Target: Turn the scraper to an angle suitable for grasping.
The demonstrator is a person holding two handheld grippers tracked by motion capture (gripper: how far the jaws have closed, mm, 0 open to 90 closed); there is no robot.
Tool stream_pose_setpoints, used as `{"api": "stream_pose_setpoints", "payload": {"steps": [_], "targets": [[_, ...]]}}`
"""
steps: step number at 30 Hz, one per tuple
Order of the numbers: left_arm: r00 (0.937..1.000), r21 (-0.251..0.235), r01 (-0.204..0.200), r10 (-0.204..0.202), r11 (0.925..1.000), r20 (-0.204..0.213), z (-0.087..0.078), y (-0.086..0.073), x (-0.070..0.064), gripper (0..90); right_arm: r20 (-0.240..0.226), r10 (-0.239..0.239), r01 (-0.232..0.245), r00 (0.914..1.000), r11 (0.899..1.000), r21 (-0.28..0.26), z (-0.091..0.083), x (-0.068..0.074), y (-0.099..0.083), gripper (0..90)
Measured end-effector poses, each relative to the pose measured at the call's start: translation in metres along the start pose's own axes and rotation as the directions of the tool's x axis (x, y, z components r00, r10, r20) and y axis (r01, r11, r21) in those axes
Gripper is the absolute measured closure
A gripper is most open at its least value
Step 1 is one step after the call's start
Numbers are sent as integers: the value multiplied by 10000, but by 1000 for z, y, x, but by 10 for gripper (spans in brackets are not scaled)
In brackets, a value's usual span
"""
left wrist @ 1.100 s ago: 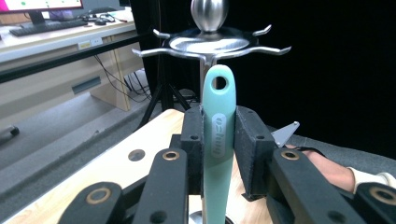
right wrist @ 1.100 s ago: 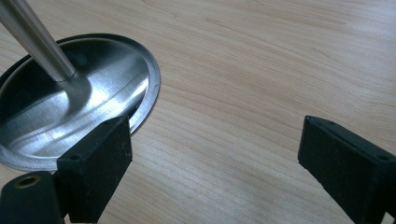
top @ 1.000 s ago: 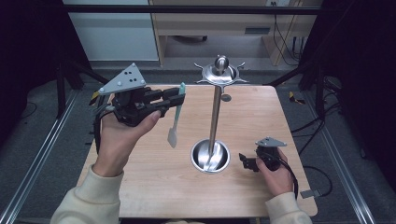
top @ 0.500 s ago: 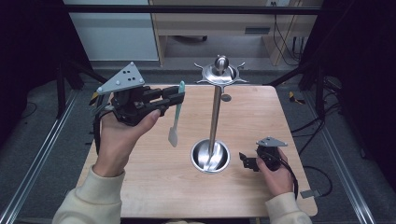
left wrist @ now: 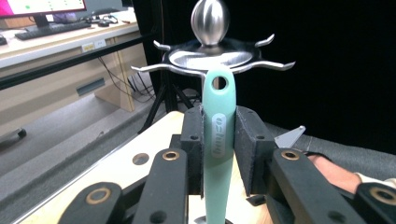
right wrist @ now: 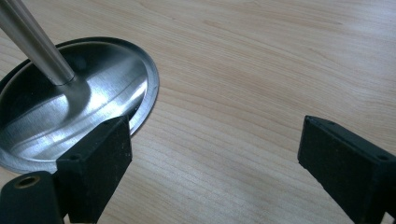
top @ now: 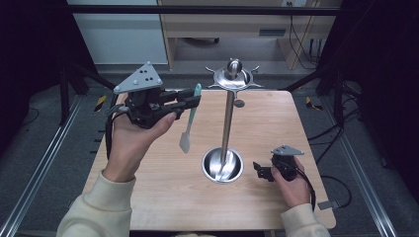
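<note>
We see a mint-green plastic spatula with a pale blade (top: 189, 118) hanging upright above the worktop, its holed handle end up, just before the hooked arms of the tall polished steel utensil stand (top: 228, 121), whose round base rests mid-worktop.

Looks like a lab or recording rig more than anyone's home. The small light wooden surface (top: 163, 197) sits inside a black metal frame (top: 207, 10), with aluminium floor rails (top: 34, 177) running along both sides of it. Loose black cables (top: 301, 39) trail on the grey carpet beyond the surface, and a long pale wooden desk (left wrist: 51, 46) with a computer monitor (left wrist: 42, 6) and keyboard (left wrist: 51, 29) stands behind it.
</note>
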State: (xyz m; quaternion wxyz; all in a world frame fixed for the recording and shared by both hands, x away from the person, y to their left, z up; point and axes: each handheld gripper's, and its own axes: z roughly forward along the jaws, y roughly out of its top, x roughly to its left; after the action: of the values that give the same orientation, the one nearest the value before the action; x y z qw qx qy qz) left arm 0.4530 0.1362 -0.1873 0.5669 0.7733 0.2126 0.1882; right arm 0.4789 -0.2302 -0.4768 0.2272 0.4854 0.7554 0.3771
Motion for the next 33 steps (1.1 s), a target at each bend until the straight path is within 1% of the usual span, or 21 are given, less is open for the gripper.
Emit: {"api": "stream_pose_setpoints", "payload": {"steps": [4, 6, 8, 10, 13, 16, 20, 21, 24, 31, 33], "targets": [[9998, 35, 172, -172, 9998, 58, 6, -1, 5, 741, 14, 9, -9, 10000, 10000, 9, 1, -1, 0, 102], [9998, 92, 176, -177, 9998, 124, 8, -1, 7, 741, 21, 19, -19, 10000, 10000, -9, 1, -2, 1, 101], [9997, 100, 160, -161, 9998, 156, 9, 0, 6, 741, 27, 22, -22, 10000, 10000, -13, 1, -2, 1, 100], [9999, 161, 92, -93, 9998, 65, 10, 0, 6, 741, 41, 33, -33, 10000, 10000, -37, 1, -2, 1, 100], [9999, 168, 142, -143, 9998, 91, 11, 0, 6, 741, 11, 39, -39, 10000, 10000, -34, 0, -2, 1, 99], [9999, 200, 107, -108, 9997, 44, 12, 0, 7, 741, -8, 37, -37, 10000, 10000, -9, 0, -2, 1, 98], [9996, 171, 232, -235, 9996, 165, 12, 0, 10, 741, 40, 43, -43, 10000, 10000, 1, 1, -2, 1, 98], [9996, 175, 235, -238, 9996, 146, 12, 0, 10, 741, 42, 22, -22, 10000, 10000, -17, 1, -2, 0, 98], [9992, 172, 274, -278, 9995, 280, 14, 0, 10, 741, 45, 43, -42, 10000, 10000, -9, 1, -2, 0, 98], [9994, 225, 225, -230, 9995, 243, 17, 1, 9, 741, 10, -7, 7, 10000, 10000, -23, 1, -3, 1, 98], [9994, 217, 260, -265, 9994, 232, 16, 1, 9, 741, -30, 85, -85, 10000, 10000, 6, 1, -2, 1, 98]]}}
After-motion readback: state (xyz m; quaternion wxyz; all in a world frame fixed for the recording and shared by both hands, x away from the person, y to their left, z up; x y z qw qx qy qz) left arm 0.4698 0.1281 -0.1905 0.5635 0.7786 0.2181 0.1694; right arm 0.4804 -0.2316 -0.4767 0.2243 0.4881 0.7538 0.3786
